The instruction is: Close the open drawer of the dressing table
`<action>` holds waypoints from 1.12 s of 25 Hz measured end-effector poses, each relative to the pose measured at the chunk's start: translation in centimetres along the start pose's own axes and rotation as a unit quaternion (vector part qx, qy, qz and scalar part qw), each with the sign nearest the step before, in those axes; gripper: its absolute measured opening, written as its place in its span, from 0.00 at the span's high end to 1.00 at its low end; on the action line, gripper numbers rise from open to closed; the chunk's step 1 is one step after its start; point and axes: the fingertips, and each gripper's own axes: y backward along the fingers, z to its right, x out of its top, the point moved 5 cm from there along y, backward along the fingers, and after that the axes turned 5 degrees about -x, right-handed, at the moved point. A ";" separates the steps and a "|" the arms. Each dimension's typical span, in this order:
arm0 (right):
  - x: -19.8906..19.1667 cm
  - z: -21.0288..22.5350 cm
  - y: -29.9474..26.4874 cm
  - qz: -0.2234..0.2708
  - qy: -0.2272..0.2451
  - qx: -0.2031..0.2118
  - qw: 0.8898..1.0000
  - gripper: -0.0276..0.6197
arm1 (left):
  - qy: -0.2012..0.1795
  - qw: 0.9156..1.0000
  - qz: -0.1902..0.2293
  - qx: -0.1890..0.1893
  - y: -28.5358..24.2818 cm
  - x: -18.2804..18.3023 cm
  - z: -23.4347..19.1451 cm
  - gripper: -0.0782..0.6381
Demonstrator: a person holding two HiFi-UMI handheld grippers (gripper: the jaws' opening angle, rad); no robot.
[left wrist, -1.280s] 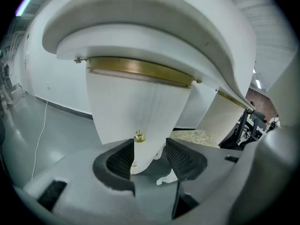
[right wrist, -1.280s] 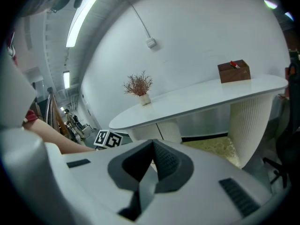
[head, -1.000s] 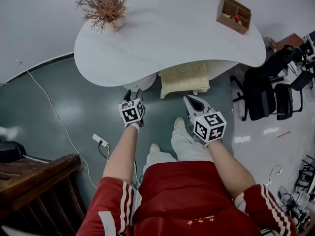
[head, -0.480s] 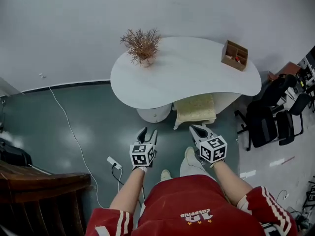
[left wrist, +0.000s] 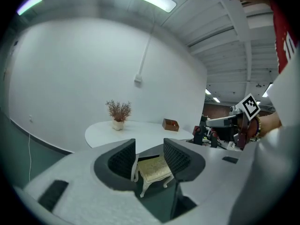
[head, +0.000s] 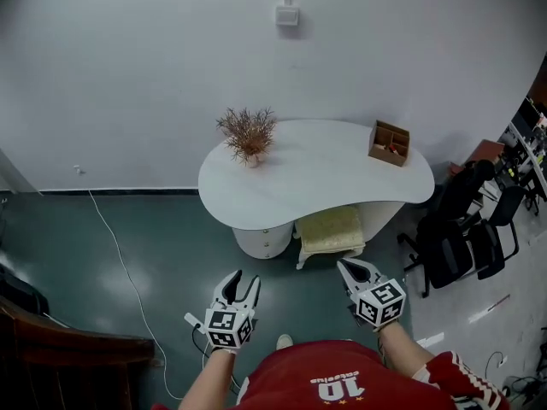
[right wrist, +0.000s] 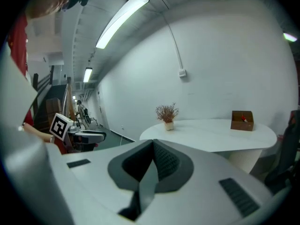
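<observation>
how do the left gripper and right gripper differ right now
Jaws: the left gripper has its jaws apart, having just closed a little, nothing between them; the right gripper has its jaws shut together.
Aim: the stool shows through the left gripper's gap in its view; the right gripper's view looks toward the dried plant.
Shared: both are empty and held clear of the dressing table.

"10" on red shirt [head: 342,376]

The head view looks steeply down on the dressing table [head: 316,178] from well back. Both gripper views face it almost level from lower down, one left, one right; all share its top.
</observation>
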 end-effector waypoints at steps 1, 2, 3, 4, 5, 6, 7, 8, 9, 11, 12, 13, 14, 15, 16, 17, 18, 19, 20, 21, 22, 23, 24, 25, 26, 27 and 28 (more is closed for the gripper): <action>0.7 0.4 0.6 0.009 0.000 -0.004 1.000 0.95 | -0.003 1.000 0.009 -0.002 0.2 0.7 0.5 0.64; 1.3 0.8 1.3 0.017 0.002 -0.010 1.000 0.95 | -0.006 1.000 0.018 -0.004 0.4 1.4 1.0 0.64; 1.8 1.1 2.1 0.025 0.003 -0.016 1.000 0.95 | -0.010 1.000 0.026 -0.005 0.8 2.0 1.7 0.64; 2.4 1.2 2.9 0.033 0.001 -0.019 0.999 0.95 | -0.014 0.999 0.034 -0.007 1.4 2.8 2.5 0.64; 3.0 1.4 3.8 0.043 -0.003 -0.020 0.999 0.95 | -0.021 0.999 0.041 -0.010 1.9 3.5 3.3 0.65; 3.6 1.5 4.7 0.055 -0.009 -0.019 0.998 0.95 | -0.028 0.998 0.048 -0.014 2.5 4.3 4.3 0.65; 4.2 1.7 5.8 0.066 -0.016 -0.016 0.998 0.95 | -0.035 0.998 0.053 -0.020 3.0 5.0 5.4 0.66; 4.7 1.9 7.0 0.077 -0.021 -0.014 0.997 0.95 | -0.043 0.997 0.058 -0.024 3.5 5.7 6.5 0.66; 5.1 2.2 8.4 0.086 -0.023 -0.012 0.996 0.95 | -0.050 0.996 0.063 -0.028 3.9 6.2 7.8 0.66; 5.6 2.9 11.5 0.098 -0.020 -0.011 0.995 0.95 | -0.061 0.995 0.073 -0.031 4.5 6.9 10.5 0.66; 5.8 3.2 13.1 0.102 -0.017 -0.010 0.995 0.95 | -0.061 0.995 0.078 -0.031 4.8 7.1 11.9 0.66; 5.9 3.5 14.7 0.108 -0.016 -0.010 0.994 0.95 | -0.058 0.994 0.083 -0.032 5.1 7.2 13.3 0.66; 6.0 3.8 16.2 0.114 -0.015 -0.010 0.993 0.95 | -0.052 0.994 0.089 -0.035 5.5 7.2 14.7 0.66; 5.9 4.0 17.8 0.121 -0.015 -0.010 0.993 0.95 | -0.047 0.994 0.095 -0.039 5.9 7.1 16.1 0.66; 5.8 4.2 19.3 0.128 -0.016 -0.011 0.992 0.95 | -0.046 0.993 0.100 -0.044 6.5 7.0 17.5 0.66; 5.6 4.4 20.9 0.136 -0.016 -0.013 0.991 0.95 | -0.049 0.992 0.103 -0.049 7.1 6.7 19.0 0.66; 5.4 4.6 22.3 0.143 -0.017 -0.015 0.989 0.95 | -0.056 0.992 0.105 -0.052 7.7 6.6 20.5 0.66; 5.3 4.7 23.8 0.149 -0.018 -0.016 0.988 0.95 | -0.064 0.991 0.106 -0.054 8.4 6.4 21.8 0.66; 5.1 4.8 25.1 0.155 -0.019 -0.016 0.988 0.95 | -0.070 0.990 0.107 -0.054 9.2 6.4 23.1 0.66; 5.0 4.8 26.5 0.159 -0.019 -0.015 0.987 0.95 | -0.070 0.990 0.109 -0.054 9.9 6.3 24.3 0.66; 4.8 4.8 27.8 0.162 -0.019 -0.012 0.987 0.95 | -0.067 0.990 0.113 -0.054 10.8 6.2 25.5 0.67; 4.4 4.6 29.1 0.164 -0.019 -0.007 0.986 0.95 | -0.063 0.989 0.119 -0.054 11.7 6.0 26.7 0.67; 4.1 4.4 30.5 0.167 -0.019 -0.001 0.986 0.95 | -0.063 0.989 0.125 -0.052 12.7 5.9 27.8 0.67; 3.8 4.1 31.7 0.172 -0.021 0.007 0.985 0.95 | -0.066 0.988 0.131 -0.046 13.5 5.7 28.9 0.67; 3.6 3.9 32.9 0.178 -0.026 0.017 0.984 0.95 | -0.070 0.988 0.135 -0.039 14.3 5.5 30.0 0.67; 3.4 3.6 33.8 0.184 -0.034 0.028 0.982 0.95 | -0.070 0.987 0.138 -0.034 15.0 5.1 31.1 0.67; 3.1 3.3 34.6 0.187 -0.041 0.038 0.981 0.95 | -0.067 0.988 0.139 -0.031 15.6 4.5 32.2 0.67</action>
